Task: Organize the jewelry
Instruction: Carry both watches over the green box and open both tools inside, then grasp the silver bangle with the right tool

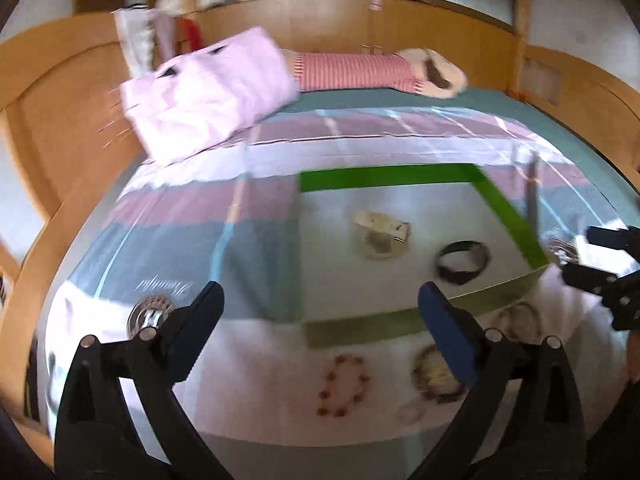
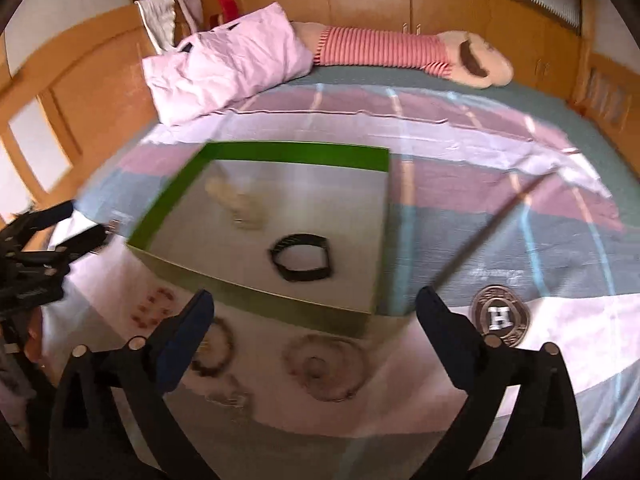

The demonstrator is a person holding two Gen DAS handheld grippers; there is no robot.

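Hovering with jaws apart and empty, both the left hand-held gripper (image 1: 320, 312) and right hand-held gripper (image 2: 316, 316) face the green-rimmed box (image 1: 384, 174), likely because beaded bracelets (image 1: 344, 386) near the bed's front edge await collecting.

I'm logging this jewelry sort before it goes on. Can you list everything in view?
Tray: one, green rim, grey floor, on the bed.
Black bracelet: one, inside tray, near front.
Pale item: one, cream, inside tray; blurred.
Red bead bracelet: one, on bedspread before tray.
Other bracelets or chains: several, brownish and clear, before tray; blurred.
H emblem: one, silver, printed on bedspread.
Pillow: one, pink.
Plush toy: one, red-striped.
Left gripper: black, blue-padded fingers, open, empty.
Right gripper: same, open, empty.
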